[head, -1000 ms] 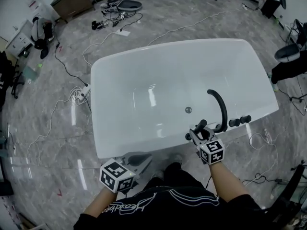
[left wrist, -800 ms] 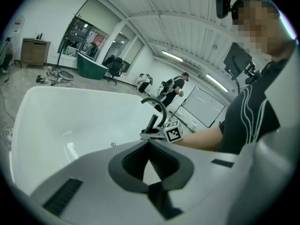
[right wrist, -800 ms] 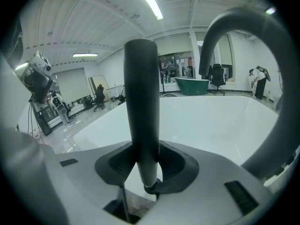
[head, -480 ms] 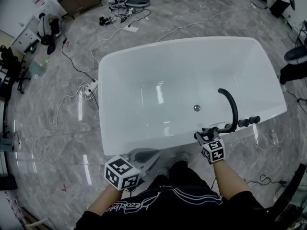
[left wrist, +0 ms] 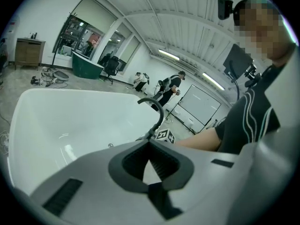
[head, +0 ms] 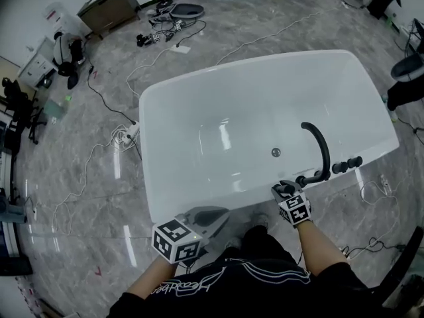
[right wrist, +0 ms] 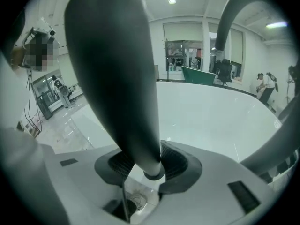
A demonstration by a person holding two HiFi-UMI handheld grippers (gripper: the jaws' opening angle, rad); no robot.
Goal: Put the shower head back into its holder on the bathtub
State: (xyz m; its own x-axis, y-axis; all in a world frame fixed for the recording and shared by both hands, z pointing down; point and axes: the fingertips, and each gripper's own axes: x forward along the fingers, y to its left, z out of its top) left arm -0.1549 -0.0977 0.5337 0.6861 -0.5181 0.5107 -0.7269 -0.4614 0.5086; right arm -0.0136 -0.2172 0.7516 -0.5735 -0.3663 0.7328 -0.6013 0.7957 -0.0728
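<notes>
A white bathtub (head: 199,201) lies in front of me in the head view. Its black curved spout (head: 319,146) and knobs (head: 348,164) stand on the near right rim. My right gripper (head: 286,192) is over that rim just left of the spout, shut on the black shower head (head: 279,189). In the right gripper view the shower head (right wrist: 112,78) rises between the pads of the right gripper (right wrist: 143,165). Its lower end hangs just above a round holder opening (right wrist: 132,203). My left gripper (head: 222,216) (left wrist: 150,165) is shut and empty outside the tub's near rim.
Cables and a power strip (head: 126,134) trail over the marble floor left of the tub. A wooden cabinet (head: 109,5) stands at the far left. The spout (right wrist: 229,18) arches close on the right in the right gripper view. People stand far off in the left gripper view.
My right gripper has sunk toward the tub rim with the shower head, which now sits lower beside the spout. The left gripper stays shut near the rim.
</notes>
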